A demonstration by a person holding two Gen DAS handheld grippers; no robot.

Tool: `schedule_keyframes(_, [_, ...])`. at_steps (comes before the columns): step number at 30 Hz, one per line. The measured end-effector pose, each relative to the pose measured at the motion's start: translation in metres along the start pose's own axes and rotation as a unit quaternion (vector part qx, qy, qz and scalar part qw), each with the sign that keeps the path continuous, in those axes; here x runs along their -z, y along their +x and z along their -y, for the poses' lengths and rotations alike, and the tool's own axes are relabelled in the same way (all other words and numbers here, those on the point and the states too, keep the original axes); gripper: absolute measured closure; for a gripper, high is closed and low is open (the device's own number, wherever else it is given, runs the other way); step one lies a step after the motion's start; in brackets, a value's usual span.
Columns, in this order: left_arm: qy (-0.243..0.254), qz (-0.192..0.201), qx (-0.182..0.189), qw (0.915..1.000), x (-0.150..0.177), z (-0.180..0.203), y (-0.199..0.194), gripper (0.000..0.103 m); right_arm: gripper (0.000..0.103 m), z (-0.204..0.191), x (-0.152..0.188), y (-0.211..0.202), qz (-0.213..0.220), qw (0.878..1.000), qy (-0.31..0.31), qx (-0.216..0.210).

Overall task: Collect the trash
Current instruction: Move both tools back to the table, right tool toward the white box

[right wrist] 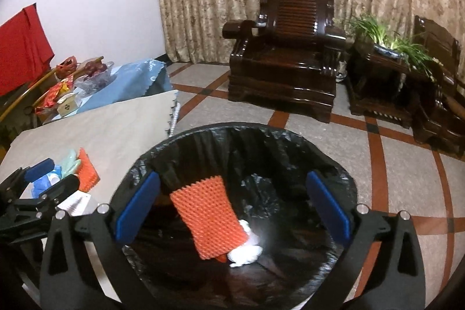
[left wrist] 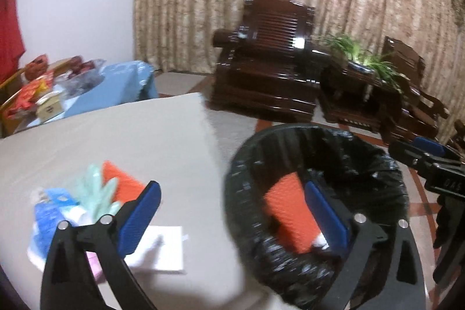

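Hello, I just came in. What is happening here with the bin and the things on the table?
A person is clearing trash from the table into a black-lined bin. The right hand-held gripper hangs open above the bin, holding nothing; an orange pad and white paper already lie inside. The left hand-held gripper is open too, between table and bin. On the table remain another orange pad, a green glove, a blue wrapper and a white sheet.

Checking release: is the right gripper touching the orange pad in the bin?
Apart. Right wrist view: right gripper open, orange pad lying loose in bin, gaps either side.
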State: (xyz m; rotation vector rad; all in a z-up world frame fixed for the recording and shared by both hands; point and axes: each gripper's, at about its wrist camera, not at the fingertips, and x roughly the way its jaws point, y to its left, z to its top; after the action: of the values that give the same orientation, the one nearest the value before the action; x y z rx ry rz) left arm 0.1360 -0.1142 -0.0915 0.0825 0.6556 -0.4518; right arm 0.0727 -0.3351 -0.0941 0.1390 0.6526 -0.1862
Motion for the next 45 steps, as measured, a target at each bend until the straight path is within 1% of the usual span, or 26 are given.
schedule_keyframes(2, [-0.014,0.002,-0.018,0.9997,0.004,-0.015,-0.008,0.006,0.005,-0.008,-0.001,0.000,0.001,1.000,-0.005,-0.010])
schedule_keyframes(6, [-0.030,0.006,-0.058,0.9979,0.014,-0.043,-0.025,0.006,0.005,-0.038,-0.003,0.005,0.001,0.999,-0.019,-0.038])
schedule_keyframes(7, [-0.034,0.007,-0.072,0.9968,0.017,-0.052,-0.029,0.006,0.005,-0.045,-0.003,0.006,0.000,0.999,-0.022,-0.045])
schedule_keyframes(14, [-0.067,0.009,-0.135,0.9885,0.038,-0.101,-0.054,0.006,0.005,-0.102,-0.003,0.013,0.000,0.994,-0.066,-0.091])
schedule_keyframes(18, [-0.074,0.001,-0.162,0.9840,0.054,-0.122,-0.063,0.007,0.005,-0.128,0.000,0.014,-0.001,0.990,-0.085,-0.116])
schedule_keyframes(24, [-0.097,-0.013,-0.190,0.9768,0.075,-0.152,-0.071,0.009,0.005,-0.171,0.013,0.016,-0.012,0.978,-0.113,-0.175])
schedule_keyframes(25, [-0.101,-0.016,-0.195,0.9755,0.078,-0.158,-0.072,0.011,0.005,-0.182,0.016,0.016,-0.013,0.974,-0.124,-0.191])
schedule_keyframes(29, [-0.111,-0.022,-0.209,0.9714,0.089,-0.174,-0.075,0.013,0.005,-0.214,0.030,0.020,-0.023,0.960,-0.158,-0.228])
schedule_keyframes(30, [-0.114,-0.024,-0.212,0.9702,0.092,-0.179,-0.075,0.013,0.005,-0.220,0.034,0.022,-0.025,0.959,-0.163,-0.232])
schedule_keyframes(31, [-0.116,-0.025,-0.215,0.9695,0.094,-0.181,-0.075,0.014,0.008,-0.227,0.039,0.027,-0.032,0.956,-0.172,-0.234])
schedule_keyframes(34, [-0.122,-0.032,-0.219,0.9676,0.100,-0.187,-0.074,0.015,0.022,-0.241,0.056,0.043,-0.059,0.950,-0.195,-0.238])
schedule_keyframes(36, [-0.122,-0.036,-0.219,0.9674,0.103,-0.189,-0.073,0.016,0.024,-0.244,0.063,0.051,-0.075,0.948,-0.200,-0.236])
schedule_keyframes(40, [-0.123,-0.042,-0.220,0.9669,0.108,-0.193,-0.070,0.018,0.026,-0.245,0.074,0.066,-0.091,0.949,-0.208,-0.219])
schedule_keyframes(42, [-0.124,-0.044,-0.219,0.9667,0.109,-0.193,-0.069,0.018,0.030,-0.245,0.077,0.071,-0.094,0.949,-0.216,-0.209])
schedule_keyframes(44, [-0.124,-0.046,-0.218,0.9669,0.110,-0.194,-0.067,0.019,0.038,-0.244,0.080,0.077,-0.100,0.949,-0.219,-0.204])
schedule_keyframes(45, [-0.123,-0.047,-0.217,0.9672,0.109,-0.193,-0.066,0.019,0.040,-0.242,0.081,0.080,-0.104,0.949,-0.218,-0.201])
